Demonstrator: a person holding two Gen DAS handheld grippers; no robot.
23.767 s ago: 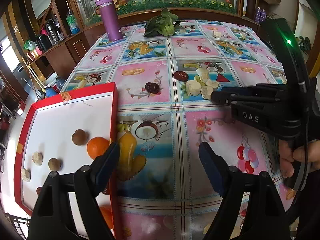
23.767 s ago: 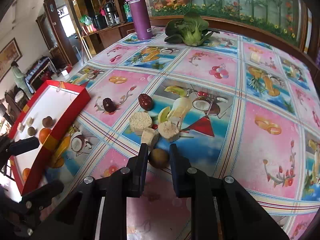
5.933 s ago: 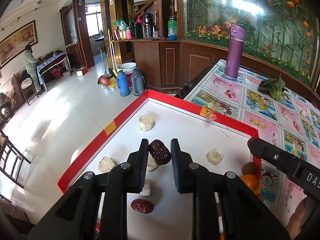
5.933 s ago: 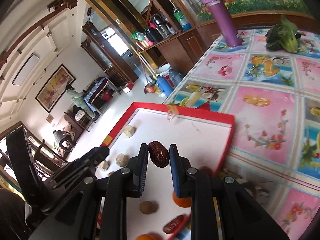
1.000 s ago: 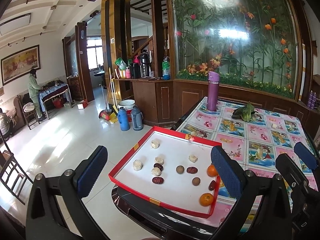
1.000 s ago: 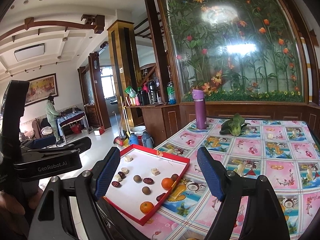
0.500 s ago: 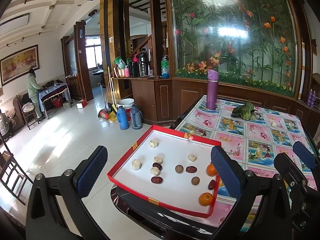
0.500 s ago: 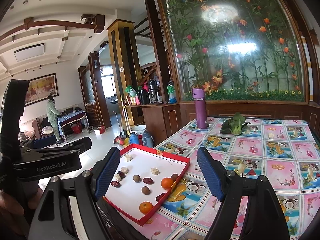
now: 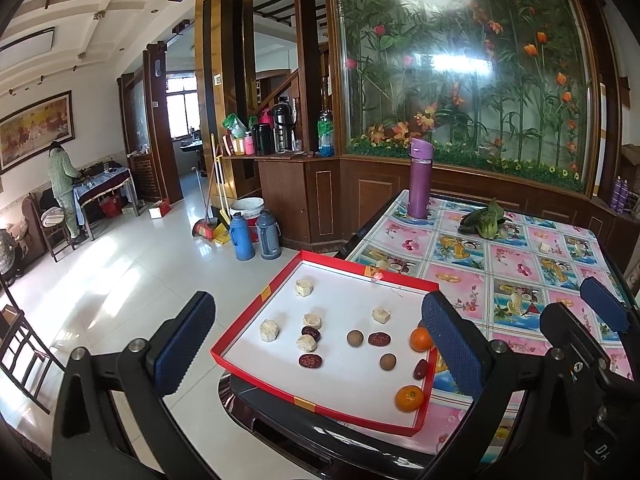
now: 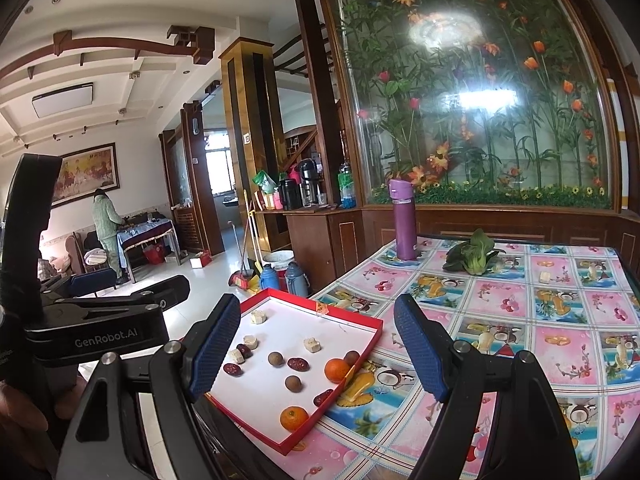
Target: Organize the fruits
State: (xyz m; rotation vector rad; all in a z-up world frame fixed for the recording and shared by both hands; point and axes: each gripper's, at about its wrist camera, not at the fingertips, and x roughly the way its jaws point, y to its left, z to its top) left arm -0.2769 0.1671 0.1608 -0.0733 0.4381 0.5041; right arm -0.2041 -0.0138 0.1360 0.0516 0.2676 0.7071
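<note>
A red-rimmed white tray sits on the table's near-left corner. It holds two oranges, several dark red dates, brown round fruits and pale cubes. My left gripper hangs open well back from the tray, nothing between its fingers. My right gripper is open too, empty, raised above the table edge. The left gripper's body shows at the left of the right wrist view.
A floral tablecloth covers the table. A purple flask and a leafy green vegetable stand at the far side. Thermos jugs, brooms and a person at a side table are on the floor left.
Both grippers have drifted very slightly; the tray sits a little lower and nearer in the left wrist view. Fruits in the tray have not moved.
</note>
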